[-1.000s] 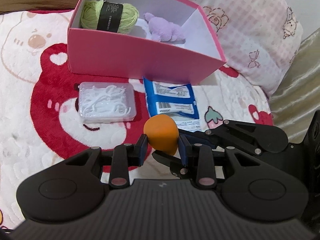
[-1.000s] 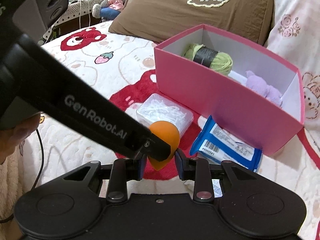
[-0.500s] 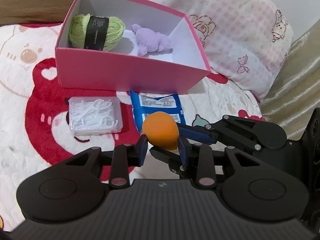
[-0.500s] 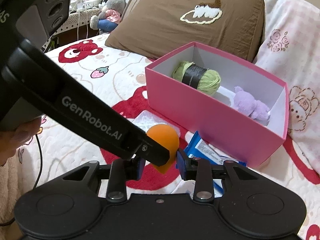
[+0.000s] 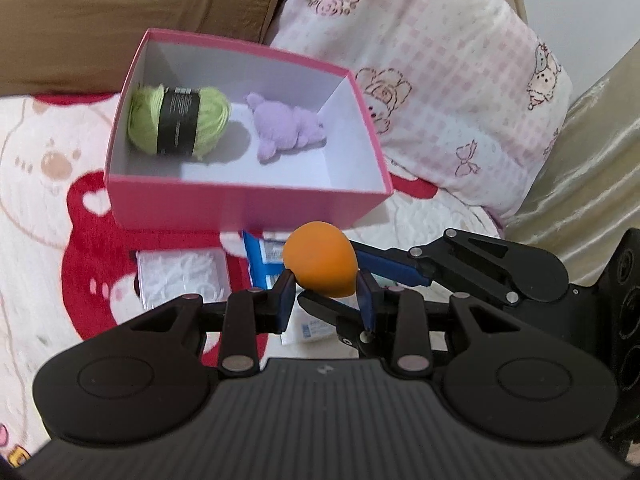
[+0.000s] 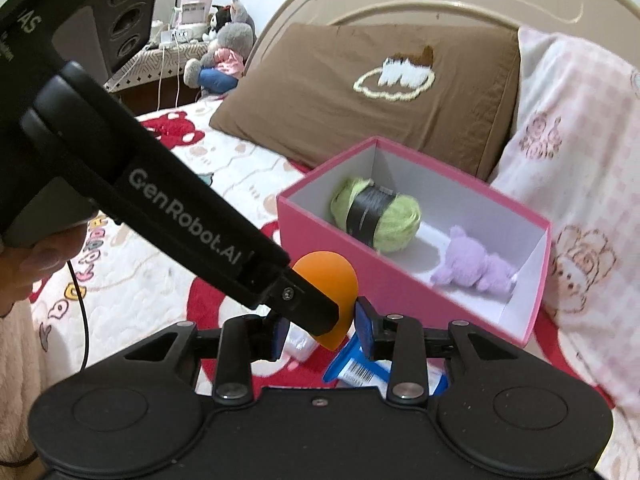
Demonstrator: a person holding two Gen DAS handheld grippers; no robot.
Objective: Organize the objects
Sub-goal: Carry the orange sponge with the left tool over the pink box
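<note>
My left gripper point(image 5: 324, 298) is clamped on the orange egg-shaped sponge point(image 5: 320, 264), its blue pads pressing the lower sides. My right gripper point(image 6: 320, 328) reaches in from the other side, and its jaws have just been opening a little with the same sponge point(image 6: 326, 280) between them; the right pad looks to touch it, but the left arm hides the other pad, so I read this as a light pinch at best. The sponge hangs in the air in front of the pink box point(image 5: 248, 204), short of its near wall. My worry is the two grips working against each other: if my hands drift apart, the soft sponge could twist out and drop onto the blanket point(image 5: 36, 160). Coming in low, it could also bump the wall and shove the box. By my count: one sponge, one box holding one green yarn ball point(image 5: 178, 120) and one purple plush point(image 5: 286, 126), and outside it one clear plastic case point(image 5: 182, 276) and one blue packet point(image 5: 260, 256).
</note>
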